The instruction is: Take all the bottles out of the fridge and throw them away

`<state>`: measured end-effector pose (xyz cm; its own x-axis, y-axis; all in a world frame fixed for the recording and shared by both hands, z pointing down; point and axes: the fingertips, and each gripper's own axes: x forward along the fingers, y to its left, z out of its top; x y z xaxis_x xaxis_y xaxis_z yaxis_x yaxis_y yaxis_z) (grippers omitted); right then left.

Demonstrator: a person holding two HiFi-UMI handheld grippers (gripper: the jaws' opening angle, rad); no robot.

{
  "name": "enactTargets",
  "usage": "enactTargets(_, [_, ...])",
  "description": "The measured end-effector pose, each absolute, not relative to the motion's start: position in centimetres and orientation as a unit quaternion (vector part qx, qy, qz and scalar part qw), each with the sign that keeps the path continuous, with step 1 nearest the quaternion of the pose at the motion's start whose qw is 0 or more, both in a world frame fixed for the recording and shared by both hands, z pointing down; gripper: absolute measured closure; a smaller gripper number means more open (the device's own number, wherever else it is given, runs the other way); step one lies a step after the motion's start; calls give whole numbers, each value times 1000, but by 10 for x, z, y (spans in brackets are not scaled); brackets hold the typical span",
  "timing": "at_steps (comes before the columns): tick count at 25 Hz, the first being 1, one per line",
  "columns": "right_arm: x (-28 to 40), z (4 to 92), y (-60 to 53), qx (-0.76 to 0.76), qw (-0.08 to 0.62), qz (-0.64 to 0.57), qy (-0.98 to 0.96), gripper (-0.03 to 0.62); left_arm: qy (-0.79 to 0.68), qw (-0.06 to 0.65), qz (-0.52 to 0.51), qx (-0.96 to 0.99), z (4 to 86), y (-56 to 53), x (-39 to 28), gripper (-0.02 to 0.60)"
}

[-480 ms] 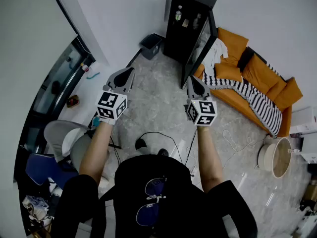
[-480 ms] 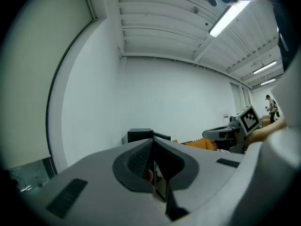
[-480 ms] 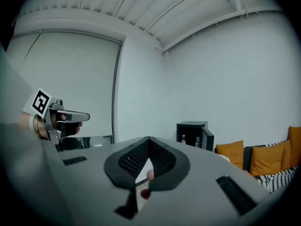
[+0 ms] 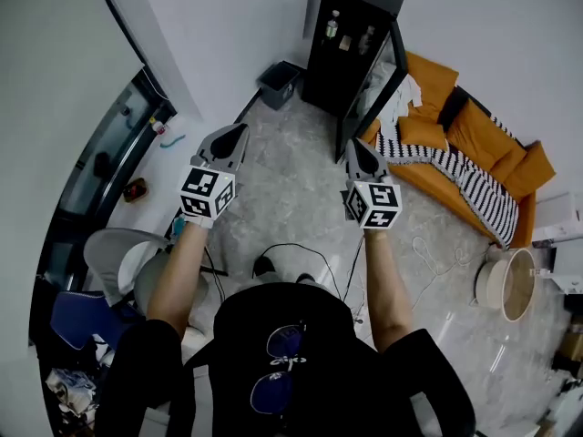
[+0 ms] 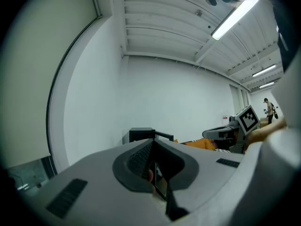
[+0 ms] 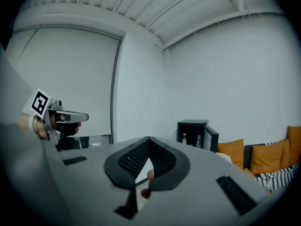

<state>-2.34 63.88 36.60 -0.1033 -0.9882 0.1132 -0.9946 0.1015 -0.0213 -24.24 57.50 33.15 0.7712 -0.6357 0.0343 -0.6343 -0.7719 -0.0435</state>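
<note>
Left hand-held gripper (image 4: pixel 239 130) and right hand-held gripper (image 4: pixel 352 146) are both clenched on nothing, pointing ahead over the floor. Beyond them the fridge (image 4: pixel 351 39) has its door (image 4: pixel 372 85) open, with the bottles (image 4: pixel 332 25) upright inside and a bin (image 4: pixel 278 82) just beside it. This looks like the approach; next, close in and open the jaws around a bottle.
</note>
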Motion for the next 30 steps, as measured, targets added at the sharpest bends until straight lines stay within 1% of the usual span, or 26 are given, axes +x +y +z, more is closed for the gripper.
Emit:
enactTargets(9, [-36,377,623,687,43,54,-724,592,307,2,-26,-951,350,546,-243,581])
enactTargets(16, [-24,391,594,691,52,65,-718,592,292,-6,-27,-956,358,516,-223,581])
enactTargets(23, [-2,395,516,687,51,62,-722,592,293,-4,-35,-956,364,443,-198,581])
enactTargets(30, [44,394,416,684,54,63,-725,592,292,0,-44,-955,361,348,-152,581])
